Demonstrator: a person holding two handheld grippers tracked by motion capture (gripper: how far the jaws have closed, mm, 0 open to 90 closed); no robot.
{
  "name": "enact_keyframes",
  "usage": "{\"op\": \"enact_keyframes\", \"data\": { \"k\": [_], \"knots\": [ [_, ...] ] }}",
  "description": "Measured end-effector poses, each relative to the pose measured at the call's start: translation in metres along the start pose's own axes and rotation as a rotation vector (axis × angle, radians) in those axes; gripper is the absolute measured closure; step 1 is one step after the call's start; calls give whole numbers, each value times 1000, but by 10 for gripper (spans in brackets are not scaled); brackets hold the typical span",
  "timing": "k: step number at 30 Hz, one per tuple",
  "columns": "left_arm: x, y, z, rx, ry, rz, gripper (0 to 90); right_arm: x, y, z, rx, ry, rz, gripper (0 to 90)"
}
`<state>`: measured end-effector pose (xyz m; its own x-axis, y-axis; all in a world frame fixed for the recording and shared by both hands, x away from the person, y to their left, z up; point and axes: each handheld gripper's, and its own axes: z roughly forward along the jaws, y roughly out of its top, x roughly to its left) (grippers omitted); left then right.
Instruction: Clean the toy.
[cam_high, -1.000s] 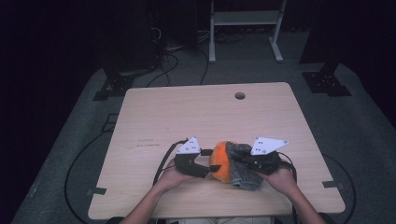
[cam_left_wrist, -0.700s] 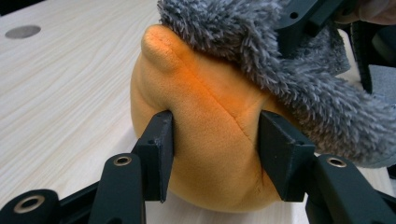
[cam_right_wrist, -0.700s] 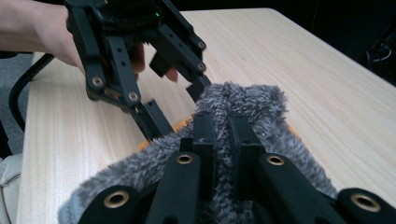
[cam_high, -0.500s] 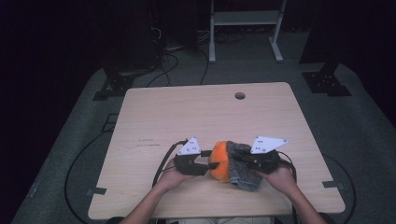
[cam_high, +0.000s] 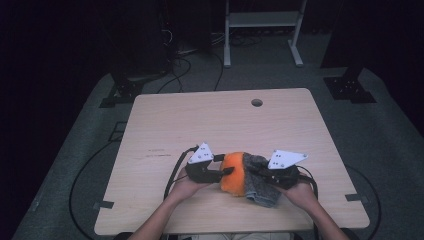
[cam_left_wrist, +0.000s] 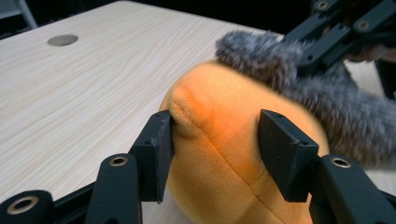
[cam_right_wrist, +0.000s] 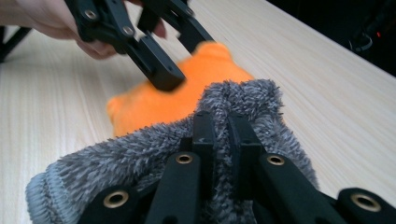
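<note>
This looks like a lab or recording studio: a bare wooden table (cam_high: 200, 125) with a cable hole (cam_high: 257, 102) stands on grey carpet (cam_high: 90, 165), black cables (cam_high: 200, 62) trail across it, and a white metal stand (cam_high: 262, 22) sits far back amid darkness.

A pale wooden table (cam_high: 220, 125) with a round cable hole (cam_high: 257, 102) near its far edge stands on grey carpet (cam_high: 90, 165) (black cables (cam_high: 195, 67) snake across it), with a white metal frame (cam_high: 262, 30) and black stand feet (cam_high: 350, 85) behind in near darkness.
</note>
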<state>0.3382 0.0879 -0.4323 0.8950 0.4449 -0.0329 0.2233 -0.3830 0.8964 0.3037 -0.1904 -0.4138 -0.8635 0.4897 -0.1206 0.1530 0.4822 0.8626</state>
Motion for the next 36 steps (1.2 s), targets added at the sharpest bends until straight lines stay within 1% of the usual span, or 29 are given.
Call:
{"op": "enact_keyframes", "data": {
  "k": [3,5,6,7,8,9,10,11,12,13,16,17,18,21,22,23,24,25,26,27,28,29,30,31,32,33,34,35,36],
  "knots": [
    [3,-2,-1,20,18,-12,462,-4,-8,-6,26,-34,17,827],
    [3,-3,0,25,34,-16,461,-3,-9,-9,19,-38,41,827],
    [3,-2,-1,25,39,-19,459,-1,-7,-10,2,-29,42,826],
    [3,-1,-2,5,38,-14,453,2,-4,-10,-18,-4,37,823],
    [2,1,-3,-28,35,-3,434,6,-1,-9,-40,31,38,822],
    [-1,3,-5,-55,53,18,417,9,3,-6,-41,49,23,822],
    [-3,5,-6,-76,70,41,414,13,5,-2,-26,44,-3,823],
    [-4,5,-6,-84,67,49,422,15,7,1,-18,45,-18,823],
    [-4,5,-5,-72,65,52,442,15,7,4,-19,51,-10,823],
    [-4,5,-3,-56,67,58,460,14,6,5,-16,47,-8,824],
    [1,3,-1,-25,57,15,471,7,0,2,-2,18,4,825],
    [2,2,-1,-12,58,6,471,4,-4,0,10,1,8,825],
    [3,1,0,-8,59,1,470,0,-10,-2,19,-14,23,825],
    [5,0,0,9,67,-11,470,-7,-18,-8,38,-44,57,825],
    [5,-1,0,10,71,-10,470,-7,-18,-10,37,-49,60,824],
    [6,-2,0,15,78,-11,469,-6,-17,-12,22,-43,64,824],
    [6,-3,0,15,81,-14,468,-3,-15,-13,1,-27,69,824],
    [7,-3,0,8,76,-19,465,0,-13,-12,-20,-1,57,824],
    [7,-2,-1,-6,81,-6,455,4,-10,-10,-28,17,44,824],
    [5,-1,-4,-30,103,16,428,7,-7,-7,-25,24,25,824],
    [4,1,-7,-66,126,46,402,8,-6,-3,-17,26,11,824],
    [2,3,-11,-112,136,65,387,8,-6,0,-17,26,5,824],
    [-1,5,-13,-146,147,86,388,6,-6,2,-25,35,11,824],
    [-3,6,-13,-162,138,106,416,3,-5,3,-33,44,17,824],
    [-5,5,-10,-157,110,111,451,2,-5,4,-39,45,25,823],
    [-6,4,-6,-123,100,123,476,0,-3,6,-42,47,27,824],
    [-7,2,-1,-79,99,134,499,0,-2,7,-42,46,23,824],
    [-6,0,3,-54,85,116,518,-1,-1,8,-38,38,16,824],
    [-3,-1,4,-43,76,82,522,-3,-1,9,-30,32,16,824]
  ]
}}
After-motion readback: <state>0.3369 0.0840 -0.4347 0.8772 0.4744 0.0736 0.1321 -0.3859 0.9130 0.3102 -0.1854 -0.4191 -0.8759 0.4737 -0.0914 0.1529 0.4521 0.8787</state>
